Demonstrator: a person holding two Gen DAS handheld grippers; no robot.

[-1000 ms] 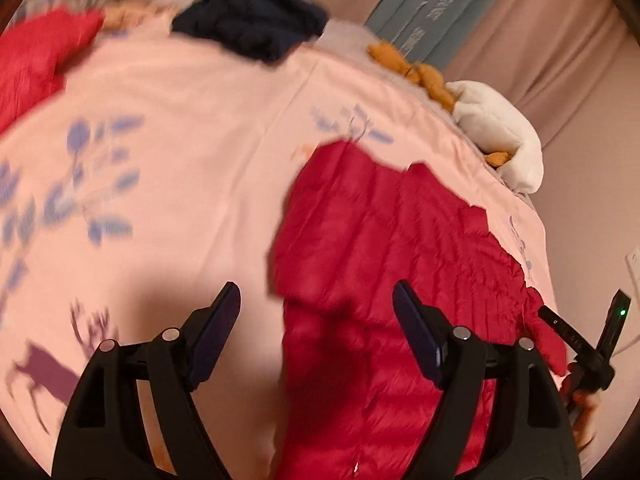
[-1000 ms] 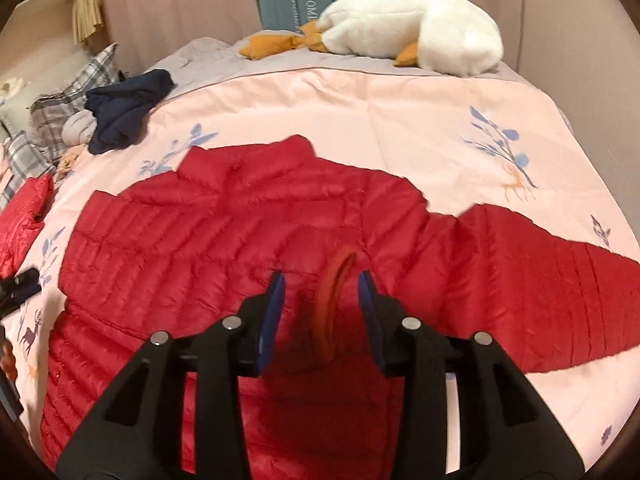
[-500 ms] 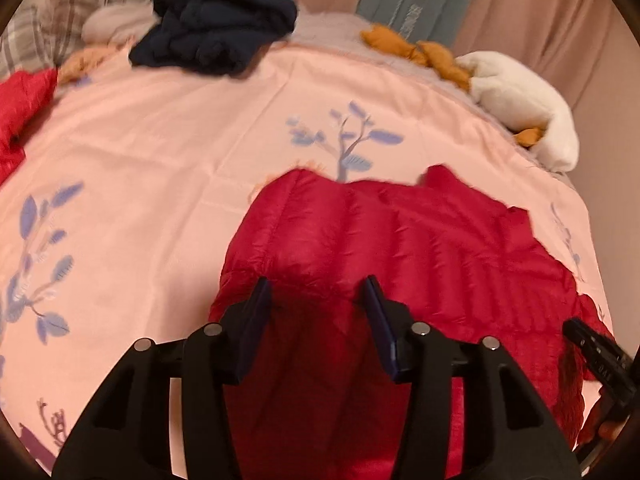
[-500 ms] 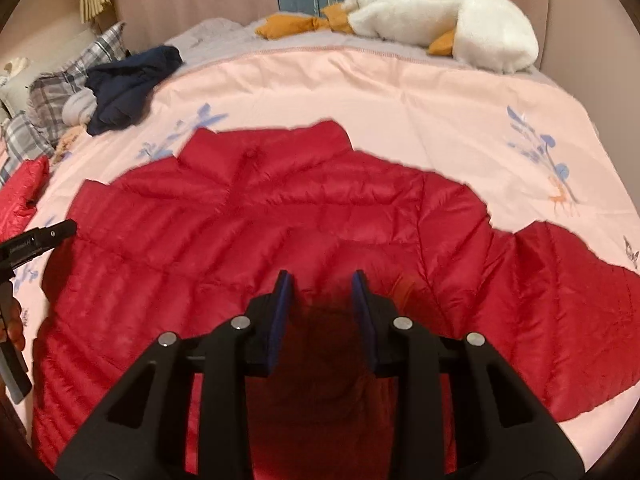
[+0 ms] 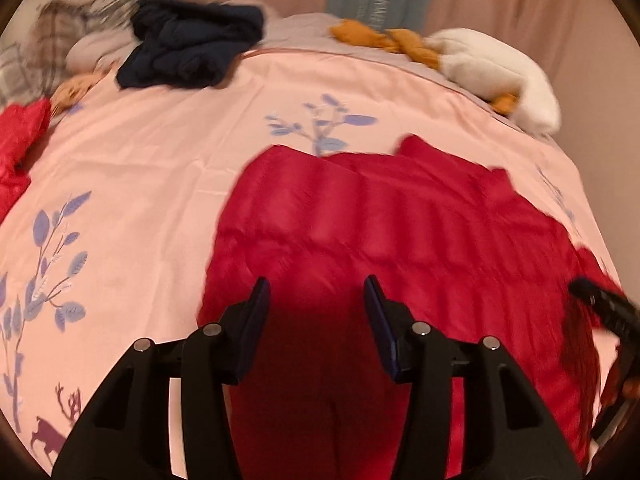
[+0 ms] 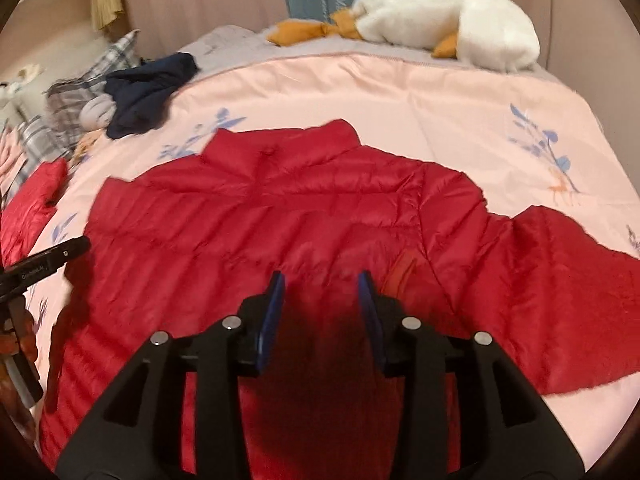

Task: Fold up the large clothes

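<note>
here, red jacket (image 6: 320,208) lies flat

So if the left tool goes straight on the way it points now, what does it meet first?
Most likely the red down jacket: the left tool points down onto its quilted body on the pink bedcover, and nothing shows in between. How much gap remains is unclear.

L gripper (image 5: 316,294): tilted down, jaws part-spread w/ clear gap, pads not pinching anything; red fabric beneath, contact unclear. R gripper (image 6: 322,292): tilted down, narrower gap, jaws opening; red fabric between them, pads not visibly pressing. Each gripper visible at edge of other's view, w/ bit of hand (image 6: 18,332) on handle.
</note>
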